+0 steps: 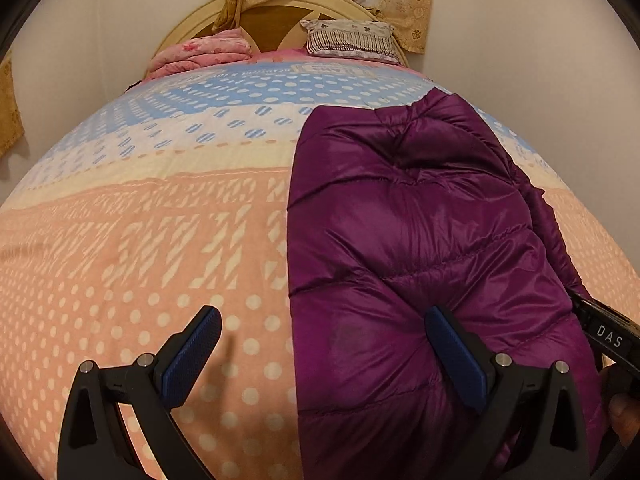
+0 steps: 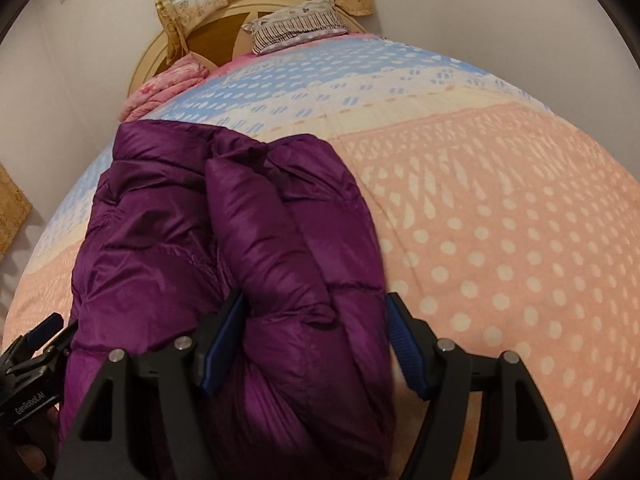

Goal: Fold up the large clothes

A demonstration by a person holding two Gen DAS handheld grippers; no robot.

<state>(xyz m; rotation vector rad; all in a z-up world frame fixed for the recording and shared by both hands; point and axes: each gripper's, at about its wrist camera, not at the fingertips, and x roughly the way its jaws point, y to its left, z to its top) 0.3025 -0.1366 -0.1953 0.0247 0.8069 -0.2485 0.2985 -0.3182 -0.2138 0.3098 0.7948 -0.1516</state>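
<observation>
A quilted, glossy purple down jacket [image 2: 224, 240] lies lengthwise on the bed, on a bedspread banded in peach, cream and blue with white dots [image 1: 160, 240]. Its near end reaches the foot edge, where both tools work, and its far end points toward the rounded wooden headboard [image 1: 264, 24]. It looks already narrowed: a padded panel, probably a sleeve or side folded inward, runs along its top as a long ridge.

The right gripper [image 2: 316, 344] straddles the near end of that ridge. Its blue-padded fingers [image 2: 224, 340] stand wide, one tucked against the left flank of the fold and the other clear of the fabric on the right, so the jacket sits between them without being pinched. This reads as a grip released or not yet taken, placed to catch the thick hem.

The left gripper [image 1: 320, 360] is spread wide and holds nothing. One finger hovers over bare bedspread and the other over the jacket's left edge, apparently lined up to take the matching corner.

A likely next step is lifting the near hem toward the collar; slippery, puffy fabric may spring back.

A striped pillow [image 1: 352, 38] and a folded pink floral blanket [image 1: 204, 54] stay near the head edge, well apart from the jacket.
</observation>
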